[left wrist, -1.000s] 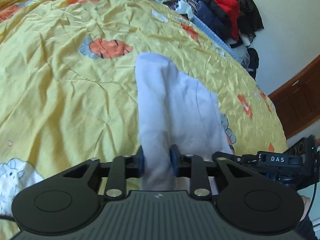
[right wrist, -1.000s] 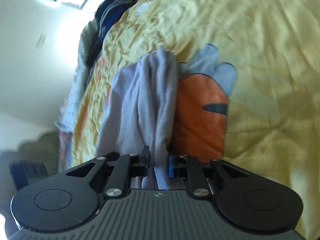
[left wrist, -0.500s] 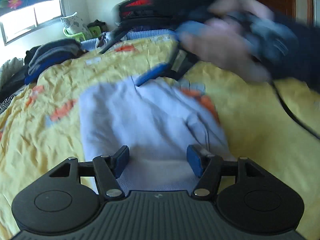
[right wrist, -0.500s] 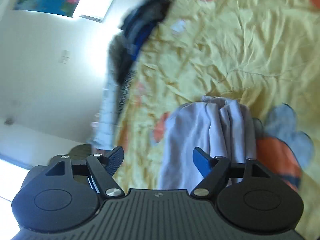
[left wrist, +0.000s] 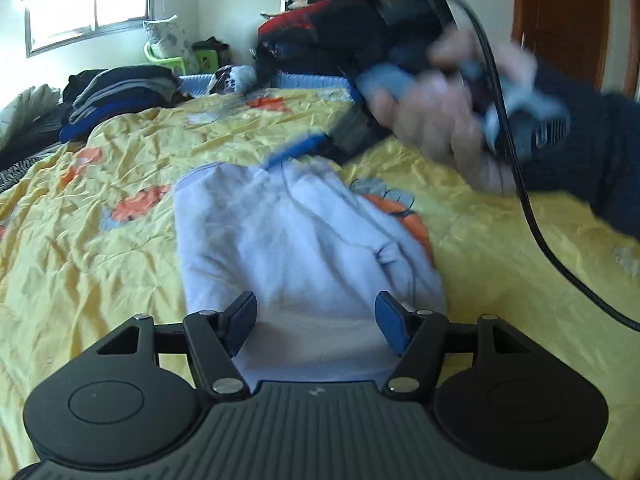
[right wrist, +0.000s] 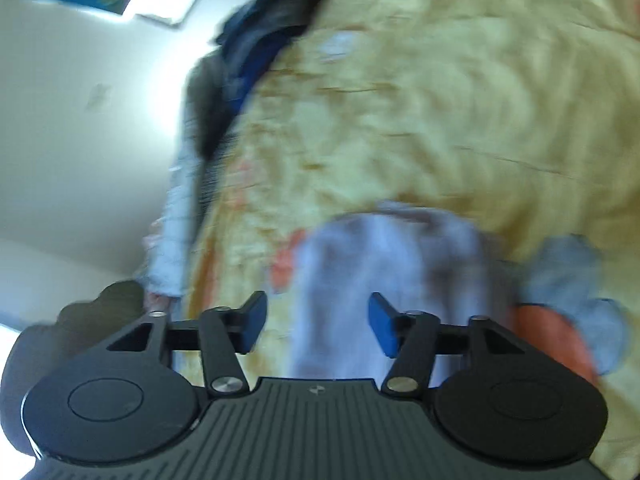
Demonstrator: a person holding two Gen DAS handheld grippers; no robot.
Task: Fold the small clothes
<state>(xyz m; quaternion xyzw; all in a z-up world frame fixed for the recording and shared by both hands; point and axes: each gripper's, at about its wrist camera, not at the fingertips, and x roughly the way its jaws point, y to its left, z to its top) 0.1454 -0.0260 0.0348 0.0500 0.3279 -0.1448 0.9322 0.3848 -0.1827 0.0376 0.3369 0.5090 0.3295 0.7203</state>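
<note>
Black left claw (left wrist: 316, 326) and right claw (right wrist: 318, 320) angled down, parted, empty above pale garment (left wrist: 304, 248).

Both wrist views look obliquely down, close over the yellow bedspread (left wrist: 100, 280), sharing the pale garment (left wrist: 288, 240).

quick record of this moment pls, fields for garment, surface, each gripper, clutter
garment: pale lilac garment lying folded on the bed, nothing gripping it
surface: yellow bedspread with orange carrot prints, wrinkled
left gripper: open, just above the garment's near edge
right gripper: open, jaws just closed slightly, empty; view blurred
clutter: piles of dark clothes along the bed's far edge
</note>
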